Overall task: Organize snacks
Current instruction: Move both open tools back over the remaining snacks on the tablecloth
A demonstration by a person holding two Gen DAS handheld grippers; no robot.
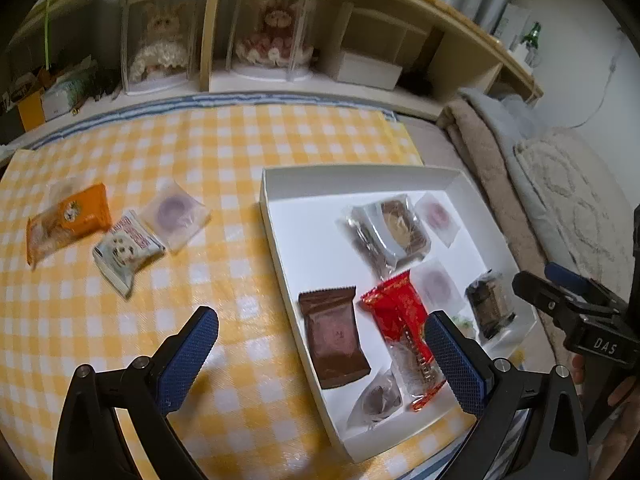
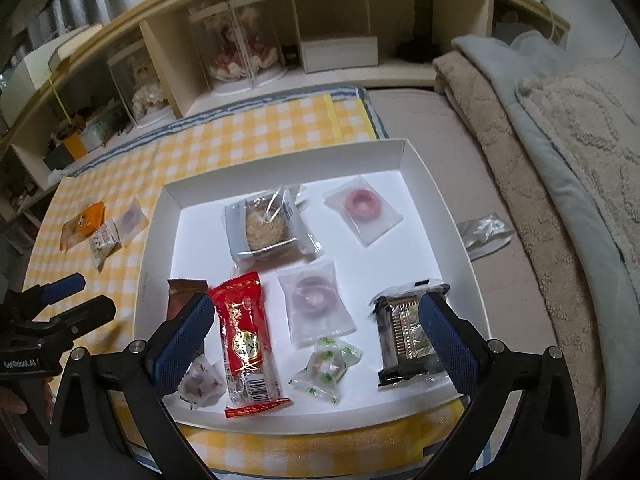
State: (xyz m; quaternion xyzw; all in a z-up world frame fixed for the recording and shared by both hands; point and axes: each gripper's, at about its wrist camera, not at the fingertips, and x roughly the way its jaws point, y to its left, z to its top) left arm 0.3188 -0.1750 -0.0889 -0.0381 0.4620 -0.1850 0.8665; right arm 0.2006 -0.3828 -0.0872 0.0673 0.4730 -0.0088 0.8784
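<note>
The white box serves as the landmark; it rests on the yellow checked cloth. Left claw: fingers spread wide, holding nothing, hovering over the box's left wall. Right claw: fingers spread wide, holding nothing, hovering over the box's near edge.

Inside the box:
- red packet and brown packet, side by side near the left wall
- dark biscuit pack at the near right
- clear-wrapped cake toward the far wall
- pink ring sweet and purple ring sweet

Left of the box, well apart on the cloth: orange packet, white cookie packet and a clear-wrapped purple sweet, clustered together
</note>
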